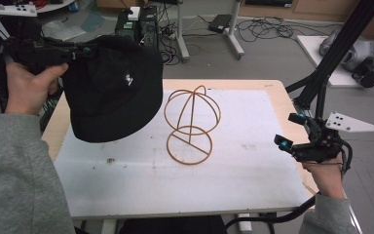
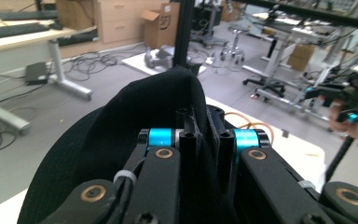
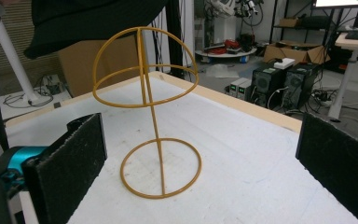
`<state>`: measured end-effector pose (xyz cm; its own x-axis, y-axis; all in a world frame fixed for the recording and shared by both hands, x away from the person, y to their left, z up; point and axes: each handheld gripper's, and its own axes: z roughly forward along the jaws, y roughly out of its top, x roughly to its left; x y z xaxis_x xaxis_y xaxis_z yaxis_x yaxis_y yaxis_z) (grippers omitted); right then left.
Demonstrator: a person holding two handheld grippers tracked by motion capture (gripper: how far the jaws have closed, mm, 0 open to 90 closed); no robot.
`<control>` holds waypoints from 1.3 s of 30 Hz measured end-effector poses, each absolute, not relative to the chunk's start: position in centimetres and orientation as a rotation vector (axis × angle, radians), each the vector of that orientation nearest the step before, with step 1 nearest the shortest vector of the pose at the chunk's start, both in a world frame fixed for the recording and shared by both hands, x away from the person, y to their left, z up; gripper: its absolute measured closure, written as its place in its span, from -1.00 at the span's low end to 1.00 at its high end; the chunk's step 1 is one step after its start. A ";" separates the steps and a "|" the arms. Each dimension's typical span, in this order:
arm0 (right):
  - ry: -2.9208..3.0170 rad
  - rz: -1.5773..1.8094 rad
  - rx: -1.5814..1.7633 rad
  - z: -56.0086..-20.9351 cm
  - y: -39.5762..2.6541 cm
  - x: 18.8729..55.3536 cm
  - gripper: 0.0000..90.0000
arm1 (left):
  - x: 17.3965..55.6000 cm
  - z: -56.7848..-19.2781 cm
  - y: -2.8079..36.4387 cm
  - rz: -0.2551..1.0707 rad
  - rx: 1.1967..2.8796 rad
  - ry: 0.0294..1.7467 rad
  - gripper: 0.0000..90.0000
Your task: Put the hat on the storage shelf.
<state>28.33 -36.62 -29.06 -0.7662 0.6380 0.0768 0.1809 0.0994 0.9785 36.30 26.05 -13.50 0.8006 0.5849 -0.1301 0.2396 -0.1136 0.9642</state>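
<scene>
The left gripper [image 1: 80,50] was clamped on the rim of the black cap [image 1: 114,90], holding it in the air above the table's [image 1: 253,185] left part, just beside the wire hat stand [image 1: 191,127]. The right gripper [image 1: 288,131] hovered at the table's right edge, jaws spread wide and empty, facing the stand.

Lab, floor cables [image 1: 265,29], computer towers [image 3: 279,84], desks [image 2: 23,39]
</scene>
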 end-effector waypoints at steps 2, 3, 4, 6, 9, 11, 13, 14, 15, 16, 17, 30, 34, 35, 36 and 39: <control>2.019 1.710 0.801 -29.0 -36.6 28.3 -0.98 | 36.2 -13.2 25.8 0.316 1.686 0.637 0.89; 2.020 1.710 0.803 -29.0 -36.6 28.3 -0.98 | 36.2 -13.0 25.7 0.311 1.684 0.627 0.89; 2.020 1.710 0.803 -29.0 -36.6 28.3 -0.98 | 36.1 -12.7 25.4 0.307 1.681 0.618 0.89; 2.019 1.714 0.795 -28.9 -36.7 28.4 -0.98 | 36.0 -12.3 25.0 0.301 1.678 0.606 0.89; 2.018 1.718 0.788 -28.8 -36.8 28.3 -0.98 | 35.6 -11.6 24.3 0.306 1.676 0.579 0.89; 2.014 1.723 0.782 -28.7 -36.8 28.3 -0.98 | 35.5 -11.2 23.7 0.302 1.679 0.565 0.89; 2.015 1.720 0.788 -28.7 -36.9 28.2 -0.98 | 35.5 -10.8 22.6 0.294 1.691 0.547 0.89; 2.012 1.721 0.783 -28.6 -36.9 28.2 -0.98 | 35.5 -10.8 22.6 0.294 1.691 0.547 0.89; 2.006 1.726 0.783 -28.6 -37.1 28.1 -0.98 | 35.5 -10.6 22.1 0.287 1.698 0.535 0.89; 2.002 1.728 0.782 -28.5 -37.2 28.1 -0.98 | 35.5 -10.5 21.6 0.283 1.704 0.527 0.89; 1.997 1.732 0.783 -28.5 -37.2 28.0 -0.98 | 35.5 -10.4 21.2 0.280 1.706 0.520 0.89; 1.981 1.735 0.774 -28.1 -37.8 27.6 -0.98 | 36.4 -10.5 14.8 0.223 1.767 0.424 0.89; 1.969 1.738 0.773 -28.0 -38.0 27.5 -0.98 | 36.8 -11.1 12.9 0.218 1.792 0.417 0.89; 1.967 1.743 0.776 -27.9 -38.0 27.4 -0.98 | 36.9 -11.3 12.6 0.223 1.797 0.414 0.89; 1.967 1.742 0.767 -27.9 -38.0 27.4 -0.98 | 37.1 -11.6 12.2 0.220 1.798 0.413 0.89; 1.964 1.757 0.772 -28.0 -38.0 27.4 -0.98 | 37.4 -12.2 11.3 0.206 1.796 0.412 0.89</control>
